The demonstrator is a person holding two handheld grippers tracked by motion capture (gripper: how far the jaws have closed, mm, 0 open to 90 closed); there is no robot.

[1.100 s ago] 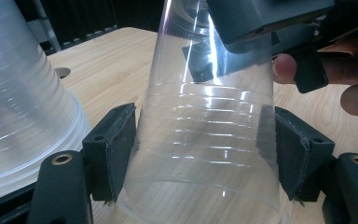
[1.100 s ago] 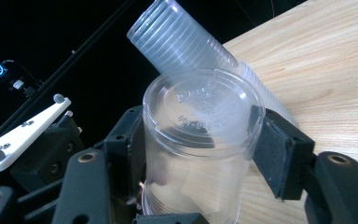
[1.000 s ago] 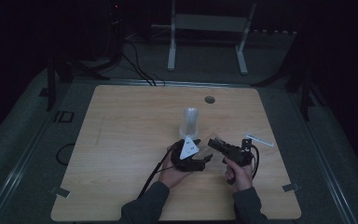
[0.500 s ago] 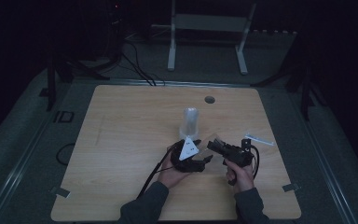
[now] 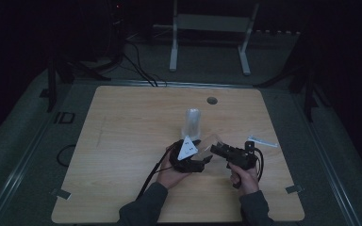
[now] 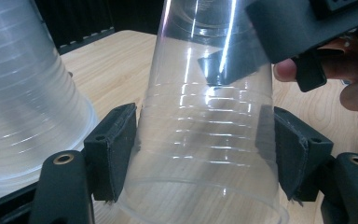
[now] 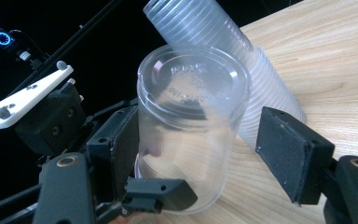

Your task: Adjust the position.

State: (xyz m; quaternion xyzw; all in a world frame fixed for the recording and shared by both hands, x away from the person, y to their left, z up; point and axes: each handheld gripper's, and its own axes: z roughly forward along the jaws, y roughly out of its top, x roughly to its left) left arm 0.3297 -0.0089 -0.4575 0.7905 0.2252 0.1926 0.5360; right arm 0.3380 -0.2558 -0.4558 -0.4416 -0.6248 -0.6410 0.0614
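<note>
Between your two grippers, near the front of the surface, the clear cup is held off the wood, its long axis tilted, closed base toward your right gripper. Your left gripper has its jaws clamped on the cup's ribbed wall near the rim. Your right gripper's jaws stand apart around the base end, one pad clear of it. The cup stack stands just behind

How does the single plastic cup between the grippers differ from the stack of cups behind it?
The single cup is one cup, held off the table between the left gripper's pads; the stack of cups is many nested cups, standing on the table untouched. Both are clear, ribbed plastic.
</note>
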